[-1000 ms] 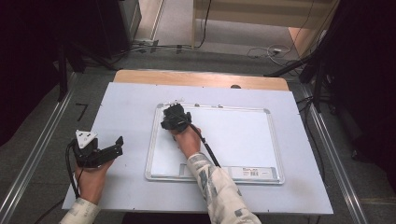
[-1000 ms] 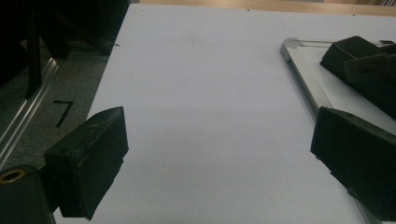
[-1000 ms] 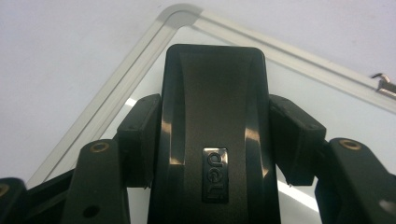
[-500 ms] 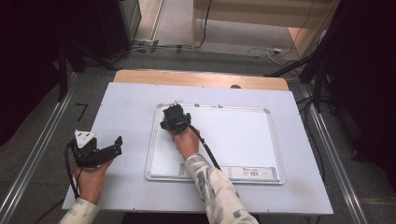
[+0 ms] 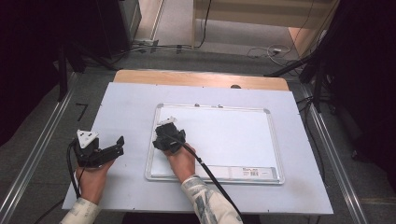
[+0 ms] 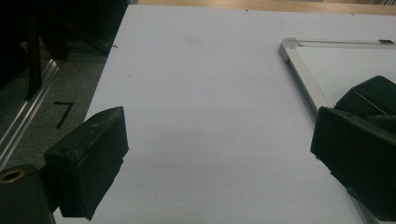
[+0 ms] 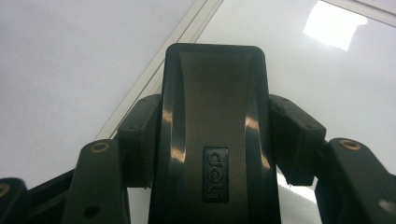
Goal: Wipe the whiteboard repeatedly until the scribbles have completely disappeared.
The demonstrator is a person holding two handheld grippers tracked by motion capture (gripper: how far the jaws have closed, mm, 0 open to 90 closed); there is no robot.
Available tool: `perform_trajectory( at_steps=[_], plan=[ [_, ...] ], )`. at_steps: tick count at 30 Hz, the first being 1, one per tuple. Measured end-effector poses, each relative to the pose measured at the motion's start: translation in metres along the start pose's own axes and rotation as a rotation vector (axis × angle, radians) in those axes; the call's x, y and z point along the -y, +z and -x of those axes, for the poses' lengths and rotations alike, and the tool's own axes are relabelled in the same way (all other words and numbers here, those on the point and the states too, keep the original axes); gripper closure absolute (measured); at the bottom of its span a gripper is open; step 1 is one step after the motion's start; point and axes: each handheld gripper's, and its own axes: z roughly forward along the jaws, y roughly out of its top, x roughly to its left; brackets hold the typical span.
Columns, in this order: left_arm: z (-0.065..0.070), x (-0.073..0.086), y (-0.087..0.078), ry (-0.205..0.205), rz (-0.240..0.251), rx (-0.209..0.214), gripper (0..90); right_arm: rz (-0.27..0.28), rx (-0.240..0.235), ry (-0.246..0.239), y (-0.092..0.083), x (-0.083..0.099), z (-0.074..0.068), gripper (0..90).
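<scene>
I have my right hand-held gripper (image 5: 167, 138) clenched on the black whiteboard eraser (image 7: 212, 121) at the whiteboard's (image 5: 233, 140) 9 o'clock edge, its long axis pointing toward 12, unwiped board stretching toward 3 o'clock, while my left hand-held gripper (image 5: 109, 148) rests released on the counter (image 5: 126, 102).

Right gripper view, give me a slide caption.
Right gripper clamps a black whiteboard eraser between its fingers above the whiteboard.
</scene>
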Motion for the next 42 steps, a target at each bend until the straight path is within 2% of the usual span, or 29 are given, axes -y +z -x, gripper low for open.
perform_trajectory(
  at_steps=[17,22,27,31,34,42],
  plan=[
    [-0.006,0.001,0.000,-0.015,-0.003,-0.003,4.6,0.008,0.034,0.055,0.040,-0.047,0.038,38.2],
    [-0.007,0.001,-0.002,-0.018,-0.002,-0.005,4.5,0.007,0.045,0.066,0.044,-0.052,0.050,38.1],
    [-0.009,0.002,-0.002,-0.022,-0.001,-0.005,4.6,0.001,0.064,0.084,0.041,-0.050,0.063,38.2],
    [-0.008,0.001,-0.002,-0.018,-0.003,-0.008,4.6,0.005,0.067,0.080,0.035,-0.041,0.064,38.1],
    [-0.006,0.001,-0.001,-0.016,-0.001,-0.007,4.5,0.009,0.062,0.068,0.029,-0.033,0.059,38.1],
    [-0.003,0.000,0.002,-0.002,-0.006,-0.004,4.6,0.012,0.022,0.011,0.012,-0.013,0.029,38.1]
  ],
)
